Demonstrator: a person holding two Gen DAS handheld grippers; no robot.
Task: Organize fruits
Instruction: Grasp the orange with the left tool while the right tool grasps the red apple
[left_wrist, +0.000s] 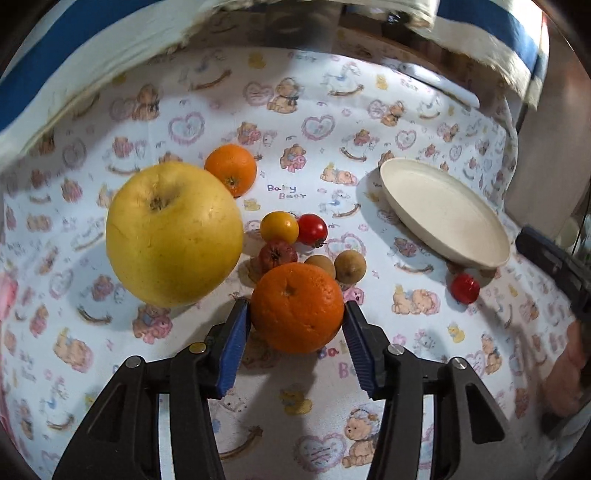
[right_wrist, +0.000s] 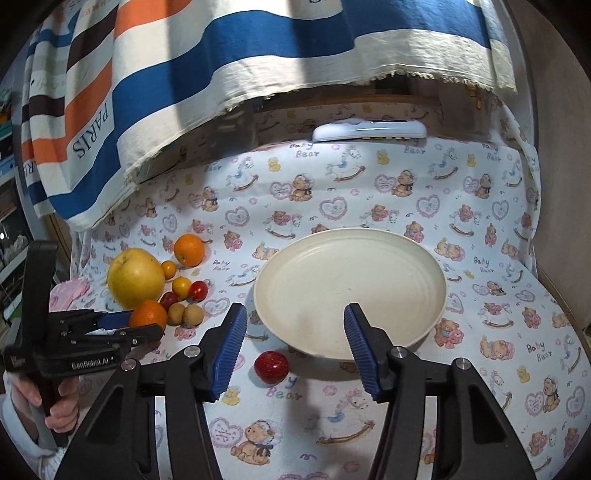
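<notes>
My left gripper (left_wrist: 296, 302) is shut on a large orange (left_wrist: 297, 306); both blue pads press its sides. Just behind it lie a big yellow apple (left_wrist: 173, 232), a smaller orange (left_wrist: 231, 173), a yellow cherry tomato (left_wrist: 279, 227), a red one (left_wrist: 312, 229), a dark red fruit (left_wrist: 277, 254) and two brown longans (left_wrist: 350, 266). My right gripper (right_wrist: 295, 306) stands open over the near rim of an empty cream plate (right_wrist: 351, 284). A small red fruit (right_wrist: 271, 366) lies on the cloth below and between its fingers, untouched. The right wrist view shows the left gripper (right_wrist: 146, 322) on the orange (right_wrist: 147, 314).
A teddy-bear printed cloth (right_wrist: 369, 192) covers the table. A white remote control (right_wrist: 369, 131) lies at the back edge. A striped towel (right_wrist: 221, 74) hangs over the back. Something pink (right_wrist: 68, 295) sits at the far left. A hand (right_wrist: 61, 402) holds the left gripper's handle.
</notes>
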